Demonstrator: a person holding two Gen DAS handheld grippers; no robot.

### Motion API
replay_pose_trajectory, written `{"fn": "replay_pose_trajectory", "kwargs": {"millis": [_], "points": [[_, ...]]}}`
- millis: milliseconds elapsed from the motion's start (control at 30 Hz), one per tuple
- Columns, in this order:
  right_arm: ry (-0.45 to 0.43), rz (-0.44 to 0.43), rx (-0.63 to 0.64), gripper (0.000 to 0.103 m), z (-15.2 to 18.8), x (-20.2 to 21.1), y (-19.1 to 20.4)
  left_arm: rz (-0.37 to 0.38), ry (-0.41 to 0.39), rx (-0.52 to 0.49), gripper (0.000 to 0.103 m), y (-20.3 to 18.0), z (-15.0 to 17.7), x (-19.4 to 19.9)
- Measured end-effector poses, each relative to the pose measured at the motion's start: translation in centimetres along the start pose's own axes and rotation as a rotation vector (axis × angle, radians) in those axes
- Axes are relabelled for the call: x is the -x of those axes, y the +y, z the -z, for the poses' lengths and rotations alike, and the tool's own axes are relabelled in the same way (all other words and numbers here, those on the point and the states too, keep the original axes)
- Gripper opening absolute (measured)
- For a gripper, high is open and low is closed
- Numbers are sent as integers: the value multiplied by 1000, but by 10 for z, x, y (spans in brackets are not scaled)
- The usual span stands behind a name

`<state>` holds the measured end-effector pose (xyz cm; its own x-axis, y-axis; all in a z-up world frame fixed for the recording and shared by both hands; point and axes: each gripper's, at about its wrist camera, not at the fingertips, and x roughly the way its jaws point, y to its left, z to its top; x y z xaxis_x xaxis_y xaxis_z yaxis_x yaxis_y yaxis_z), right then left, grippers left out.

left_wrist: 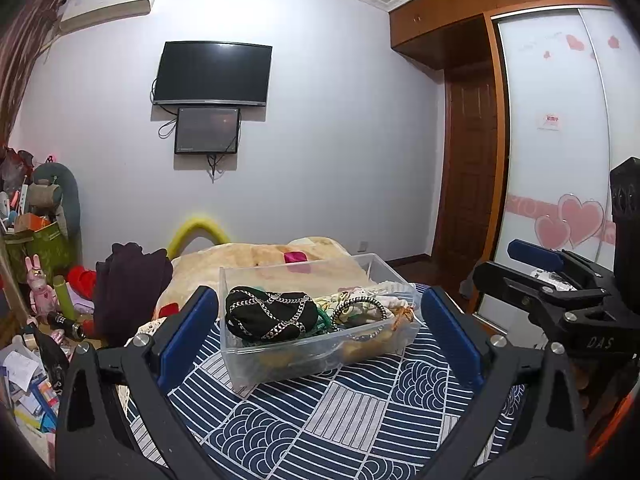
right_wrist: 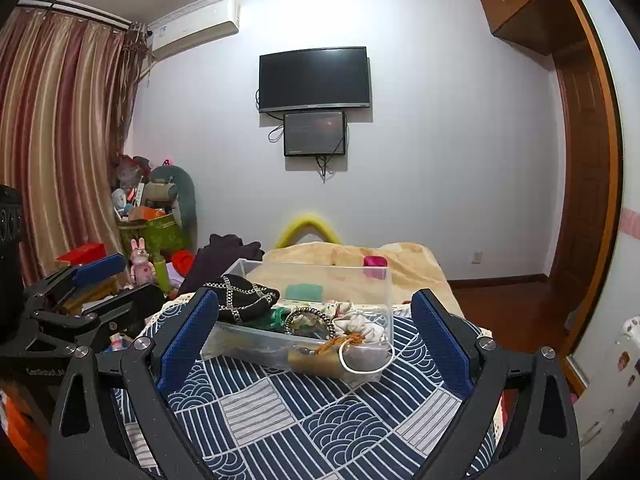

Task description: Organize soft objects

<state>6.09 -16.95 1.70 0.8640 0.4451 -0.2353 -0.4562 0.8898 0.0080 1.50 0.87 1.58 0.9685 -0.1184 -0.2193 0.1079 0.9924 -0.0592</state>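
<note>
A clear rectangular plastic bin point(left_wrist: 320, 356) sits flat on a navy-and-white patterned cloth point(left_wrist: 340, 412), turned at a slight angle. Inside lies a jumble of soft items. At one end a black fabric piece with a silver chain-lattice pattern point(left_wrist: 270, 314) heaps above the rim. Beside it are green cord point(left_wrist: 323, 318), a black-and-white braided ring point(left_wrist: 360, 314), cream fabric point(right_wrist: 360, 326) and an orange-brown string point(right_wrist: 340, 342).

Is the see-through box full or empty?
Partly full: the clear plastic box holds a black chain-patterned pouch and hair ties, filling its lower part.
</note>
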Motion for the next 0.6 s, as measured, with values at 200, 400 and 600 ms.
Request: {"fn": "replay_pose_trajectory", "kwargs": {"millis": [200,400,600], "points": [[0,1,-2,97,0,0,0,-1,-4,-5,103,0,0,0],[1,4,-4,97,0,2,1,-3,-5,-7,103,-3,1,0],[1,4,-7,99,0,1,-1,1,-1,0,103,-2,0,2]]}}
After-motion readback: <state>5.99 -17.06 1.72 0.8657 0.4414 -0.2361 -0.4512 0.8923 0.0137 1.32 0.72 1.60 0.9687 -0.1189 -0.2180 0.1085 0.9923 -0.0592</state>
